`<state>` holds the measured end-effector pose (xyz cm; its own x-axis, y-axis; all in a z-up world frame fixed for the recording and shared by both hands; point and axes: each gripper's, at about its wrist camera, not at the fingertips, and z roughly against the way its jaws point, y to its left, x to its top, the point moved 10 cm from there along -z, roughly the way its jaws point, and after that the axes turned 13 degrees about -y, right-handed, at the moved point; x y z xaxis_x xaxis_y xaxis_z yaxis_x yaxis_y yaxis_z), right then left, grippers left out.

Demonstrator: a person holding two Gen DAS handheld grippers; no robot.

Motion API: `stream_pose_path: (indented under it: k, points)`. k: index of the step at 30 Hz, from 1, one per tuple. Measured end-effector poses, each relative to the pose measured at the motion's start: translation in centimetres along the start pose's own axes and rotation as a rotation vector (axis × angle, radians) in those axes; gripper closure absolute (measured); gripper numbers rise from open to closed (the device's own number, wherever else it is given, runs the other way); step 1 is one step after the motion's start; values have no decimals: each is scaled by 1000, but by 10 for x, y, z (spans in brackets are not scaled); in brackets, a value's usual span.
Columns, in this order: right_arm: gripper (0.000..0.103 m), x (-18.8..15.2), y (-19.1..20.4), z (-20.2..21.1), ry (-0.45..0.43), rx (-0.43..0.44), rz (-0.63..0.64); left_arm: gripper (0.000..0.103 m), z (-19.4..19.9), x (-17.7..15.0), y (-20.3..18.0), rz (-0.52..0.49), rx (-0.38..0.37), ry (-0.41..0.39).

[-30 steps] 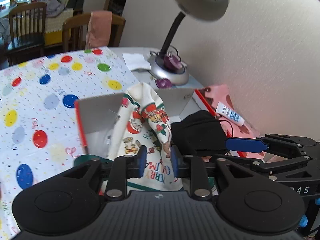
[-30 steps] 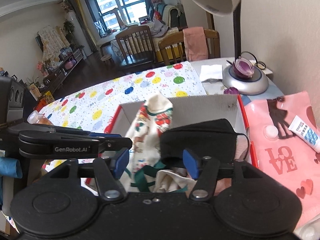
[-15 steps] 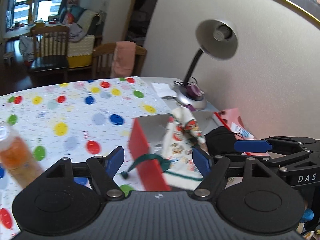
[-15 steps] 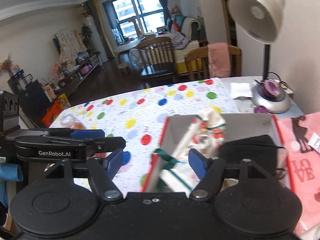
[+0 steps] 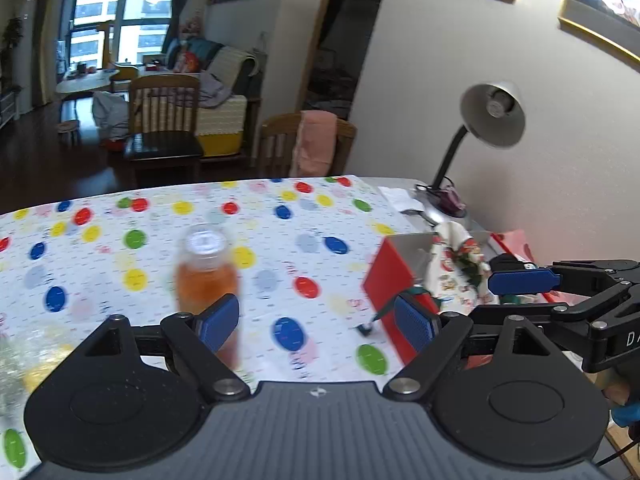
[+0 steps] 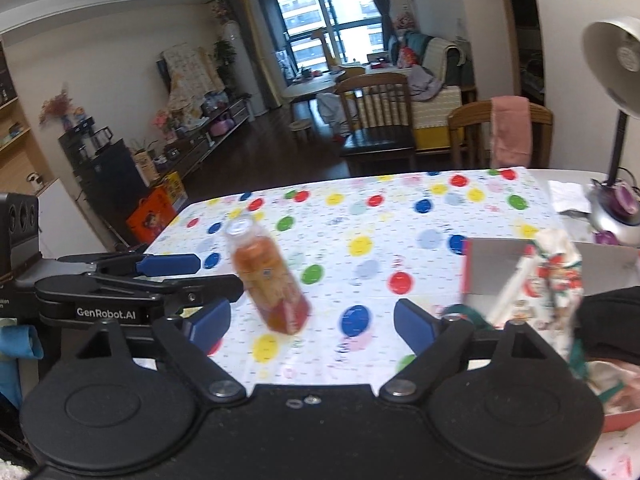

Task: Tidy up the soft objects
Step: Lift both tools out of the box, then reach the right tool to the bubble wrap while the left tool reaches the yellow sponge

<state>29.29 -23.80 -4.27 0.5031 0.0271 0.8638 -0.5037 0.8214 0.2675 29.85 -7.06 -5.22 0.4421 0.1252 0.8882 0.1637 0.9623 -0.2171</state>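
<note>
A red box [image 5: 394, 280] with grey inside walls [image 6: 492, 268] stands on the table at the right. A Christmas-print cloth [image 5: 454, 264] sticks up out of it, also in the right wrist view [image 6: 548, 280], with a black soft item [image 6: 612, 320] beside it in the box. A green ribbon [image 5: 384, 310] hangs over the box's near edge. My left gripper [image 5: 318, 322] is open and empty, back from the box. My right gripper [image 6: 312, 320] is open and empty, left of the box.
A bottle of orange drink [image 5: 206, 276] stands on the polka-dot tablecloth [image 5: 280, 216]; it also shows in the right wrist view [image 6: 268, 280]. A desk lamp [image 5: 490, 120] and pink bag [image 5: 516, 240] are at the right by the wall. Chairs stand behind the table.
My left gripper let go of the Christmas cloth and opened. Both grippers pulled back and swung left, away from the box. The bottle came into view.
</note>
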Motion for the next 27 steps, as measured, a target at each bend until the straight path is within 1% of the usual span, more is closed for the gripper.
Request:
stream_pose_path:
  k: [5, 6, 7, 8, 12, 19, 27]
  points:
    - [7, -9, 41, -20, 25, 36, 19, 12, 23, -2, 44, 36, 38, -17]
    - [6, -11, 50, -24, 31, 45, 25, 10, 27, -4, 54, 41, 51, -18]
    - [6, -13, 58, -29, 38, 55, 32, 2, 31, -5, 63, 44, 67, -21]
    - [6, -15, 66, -33, 44, 64, 41, 0, 36, -7, 72, 45, 84, -32]
    - [5, -24, 97, -53, 78, 96, 71, 0, 53, -14, 111, 59, 142, -52]
    - [5, -49, 151, -86, 155, 165, 133, 0, 82, -37, 178, 127, 254, -61]
    - [5, -90, 209, -133, 239, 267, 236, 0, 108, -68, 231, 208, 348, -46]
